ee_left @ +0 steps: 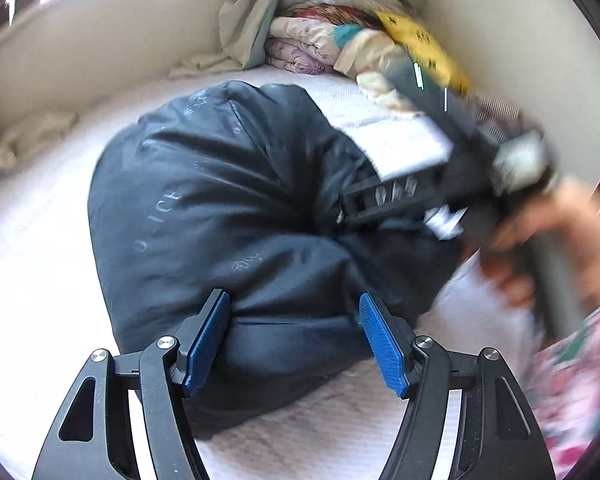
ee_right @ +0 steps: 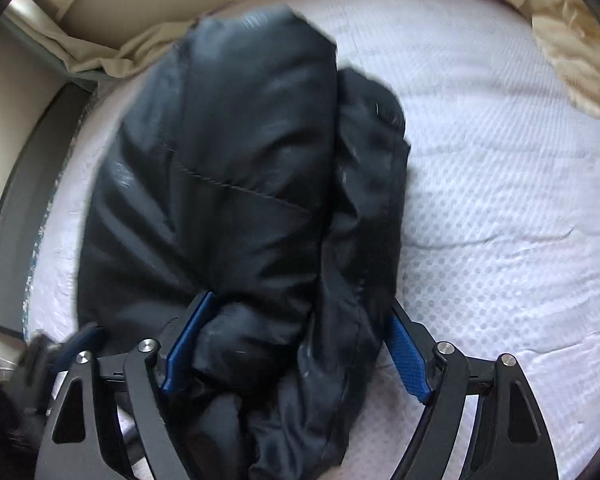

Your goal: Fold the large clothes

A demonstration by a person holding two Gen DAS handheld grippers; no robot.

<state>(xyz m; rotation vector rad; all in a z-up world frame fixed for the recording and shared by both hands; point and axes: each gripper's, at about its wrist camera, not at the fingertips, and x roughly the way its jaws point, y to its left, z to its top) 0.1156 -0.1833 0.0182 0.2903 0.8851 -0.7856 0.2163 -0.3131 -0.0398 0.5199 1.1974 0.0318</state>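
Mattress (ee_right: 500, 184) carries the dark puffer jacket (ee_right: 228, 168), bundled mid-bed, w/ bedding pile (ee_left: 340, 36) at the far edge. Right gripper (ee_right: 296, 344) wide, straddling loose folds, prob. regrasping. Left gripper (ee_left: 294, 336) wide, hovering by near hem, holding nothing.

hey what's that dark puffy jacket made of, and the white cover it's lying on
Dark jacket: looks like a smooth synthetic shell, maybe nylon, over padding; it has a slight sheen, stitched seams and puffy bulges. White cover: seems a quilted or knitted fabric, matte, with a raised dotted pattern and soft wrinkles. Exact fibres can't be told.
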